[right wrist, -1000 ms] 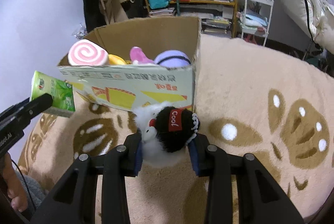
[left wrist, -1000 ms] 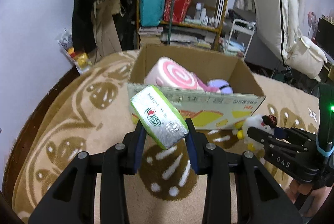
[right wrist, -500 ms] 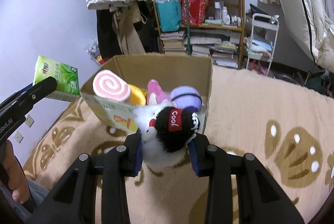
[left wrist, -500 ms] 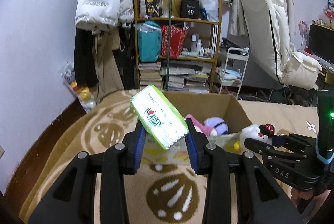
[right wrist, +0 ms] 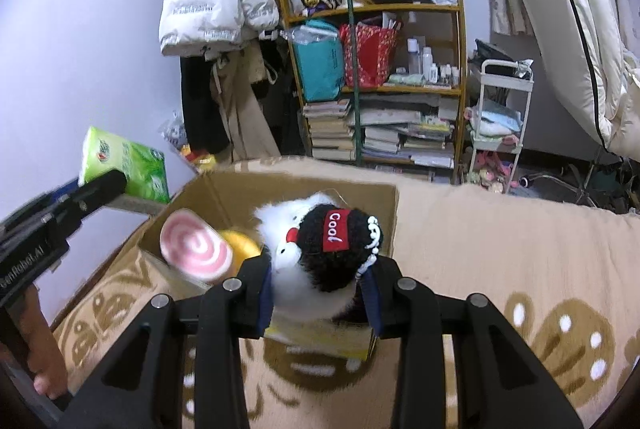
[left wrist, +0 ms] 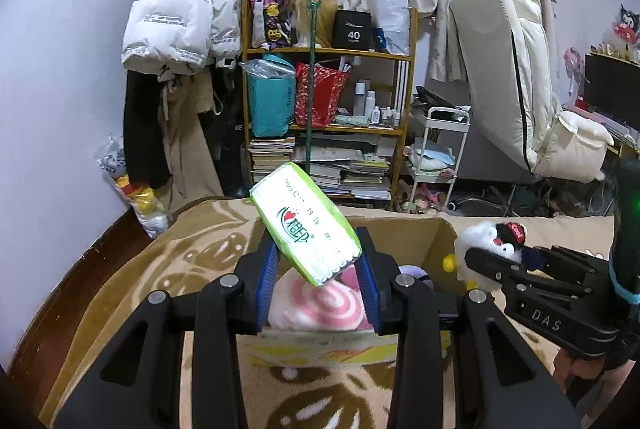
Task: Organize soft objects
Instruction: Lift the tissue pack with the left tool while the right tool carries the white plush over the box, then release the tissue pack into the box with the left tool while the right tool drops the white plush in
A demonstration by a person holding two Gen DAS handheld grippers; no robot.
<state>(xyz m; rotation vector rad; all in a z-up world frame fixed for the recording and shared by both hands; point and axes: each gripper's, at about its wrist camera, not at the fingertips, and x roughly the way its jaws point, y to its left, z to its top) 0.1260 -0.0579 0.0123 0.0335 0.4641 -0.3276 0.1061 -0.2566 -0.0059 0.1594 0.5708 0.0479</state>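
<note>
- While the left gripper (left wrist: 318, 283) is clamping a green pack of tissues (left wrist: 306, 223) between its blue pads, the pack is sitting tilted, its far end raised toward the shelves
- The pack is hanging in the air over the near-left part of an open cardboard box (left wrist: 436, 239) that is standing on a beige patterned carpet (left wrist: 132, 277)
- The right gripper (right wrist: 320, 293) is squeezing a white plush toy in a black cap (right wrist: 320, 249), the red label on the cap reading "Cool"
- That toy is being held over the near wall of the box (right wrist: 280, 193), above its opening
- From the left camera the toy (left wrist: 490, 239) is showing just to the right of the box, pinched in the right gripper (left wrist: 486, 263)
- From the right camera the tissues (right wrist: 124, 165) are showing at the left edge, gripped by the left gripper (right wrist: 108, 185) above the box's left corner
- Inside the box a pink-and-white swirl cushion (right wrist: 196, 249) is lying at the left, with a yellow soft toy (right wrist: 242, 243) just beside it
- A shelf (left wrist: 328, 125) full of books and bags is standing behind the box, and a white puffer jacket (left wrist: 176, 9) is hanging to its left
</note>
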